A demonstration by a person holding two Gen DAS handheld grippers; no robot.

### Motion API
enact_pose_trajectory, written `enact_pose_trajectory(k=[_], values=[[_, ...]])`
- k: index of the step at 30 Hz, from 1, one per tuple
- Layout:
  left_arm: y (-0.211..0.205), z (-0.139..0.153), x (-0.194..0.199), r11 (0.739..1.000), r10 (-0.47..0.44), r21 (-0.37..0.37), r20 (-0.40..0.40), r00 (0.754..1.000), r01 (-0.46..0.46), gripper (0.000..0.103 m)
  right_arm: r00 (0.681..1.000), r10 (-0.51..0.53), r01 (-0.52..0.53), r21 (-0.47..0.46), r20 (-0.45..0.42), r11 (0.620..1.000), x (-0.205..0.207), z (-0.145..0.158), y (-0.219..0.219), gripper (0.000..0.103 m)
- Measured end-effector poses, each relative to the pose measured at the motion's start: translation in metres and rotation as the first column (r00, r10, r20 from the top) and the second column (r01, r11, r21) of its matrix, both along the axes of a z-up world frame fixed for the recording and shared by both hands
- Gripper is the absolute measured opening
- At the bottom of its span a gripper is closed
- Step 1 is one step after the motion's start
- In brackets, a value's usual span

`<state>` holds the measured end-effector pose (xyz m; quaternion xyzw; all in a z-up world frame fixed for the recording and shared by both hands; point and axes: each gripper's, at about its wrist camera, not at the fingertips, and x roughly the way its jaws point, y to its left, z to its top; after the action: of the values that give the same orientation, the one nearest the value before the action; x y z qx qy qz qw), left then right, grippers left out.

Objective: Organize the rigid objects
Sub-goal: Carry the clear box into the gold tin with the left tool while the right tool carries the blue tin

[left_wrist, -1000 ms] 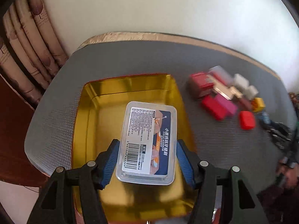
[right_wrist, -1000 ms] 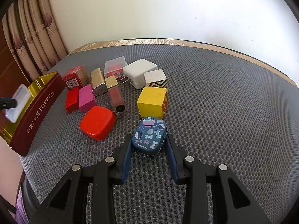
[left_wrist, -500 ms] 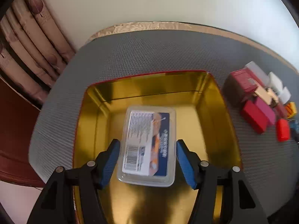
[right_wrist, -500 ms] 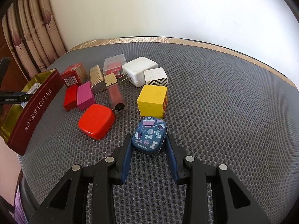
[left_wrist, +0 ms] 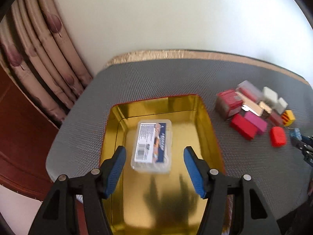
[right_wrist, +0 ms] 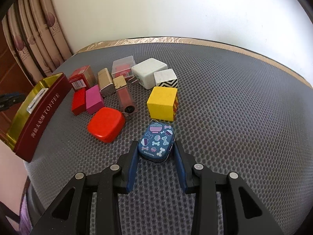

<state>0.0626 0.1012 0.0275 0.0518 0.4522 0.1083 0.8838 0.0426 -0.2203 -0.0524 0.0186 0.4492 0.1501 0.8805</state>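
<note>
One clear plastic box (left_wrist: 151, 145) lies in gold tin (left_wrist: 209, 121), lower middle. Left gripper (left_wrist: 153, 168) open, empty. Right gripper (right_wrist: 155, 162) pinches blue tin (right_wrist: 156, 143). Many small boxes left outside.

A plain pale wall (right_wrist: 176, 9) is standing behind a grey mesh-textured surface (right_wrist: 234, 98) with a gold fabric edge (right_wrist: 156, 40). Pleated beige curtains (left_wrist: 39, 58) with purple motifs are hanging at left, beside dark reddish wood (left_wrist: 17, 129).

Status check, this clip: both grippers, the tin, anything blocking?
Left gripper open above clear box, which lies in tin. Right gripper shut on blue case. Yellow cube just ahead of case.
</note>
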Motion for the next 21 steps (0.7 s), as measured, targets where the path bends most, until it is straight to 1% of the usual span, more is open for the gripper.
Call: enact_pose_trajectory(k=[3,6,8,10,11,14,15,18,20,21], values=[[-0.004,0.007,-0.022,0.999,0.026,-0.030,0.005,1.000,-0.026,0.063,1.000,0.002,-0.002,0.032,-0.008,0.999,-0.006,0.008,0.000,0.033],[-0.001,0.010,-0.052,0.987,0.090,-0.133,0.023,0.996,-0.086,0.063,1.000,0.018,-0.019,0.045,0.012,0.999,-0.013,0.024,0.006,0.033],[0.003,0.011,-0.073,0.973,0.124,-0.201,0.043,0.991,-0.113,0.063,0.999,0.034,-0.036,0.068,0.023,0.997,-0.017,0.038,0.012,0.033],[0.004,0.012,-0.087,0.964,0.149,-0.230,0.046,0.988,-0.134,0.063,0.998,0.050,-0.052,0.104,0.025,0.993,-0.017,0.051,0.018,0.033],[0.005,0.011,-0.095,0.958,0.154,-0.250,0.036,0.987,-0.140,0.063,0.998,0.058,-0.061,0.119,0.026,0.991,-0.016,0.057,0.022,0.033],[0.012,0.002,-0.109,0.940,0.159,-0.305,0.006,0.987,-0.149,0.063,0.994,0.104,-0.109,0.155,0.041,0.982,-0.018,0.082,0.046,0.033],[0.014,-0.001,-0.111,0.935,0.161,-0.321,-0.002,0.987,-0.153,0.063,0.992,0.116,-0.121,0.162,0.044,0.979,-0.019,0.086,0.052,0.033],[0.025,-0.014,-0.117,0.905,0.177,-0.383,-0.050,0.983,-0.182,0.063,0.981,0.182,-0.190,0.166,0.065,0.968,-0.016,0.106,0.086,0.033],[0.033,-0.020,-0.121,0.884,0.204,-0.418,-0.055,0.978,-0.208,0.063,0.973,0.220,-0.228,0.169,0.065,0.959,-0.010,0.113,0.108,0.033],[0.035,-0.022,-0.121,0.879,0.216,-0.423,-0.059,0.975,-0.220,0.063,0.967,0.247,-0.253,0.182,0.056,0.950,-0.007,0.115,0.123,0.033]])
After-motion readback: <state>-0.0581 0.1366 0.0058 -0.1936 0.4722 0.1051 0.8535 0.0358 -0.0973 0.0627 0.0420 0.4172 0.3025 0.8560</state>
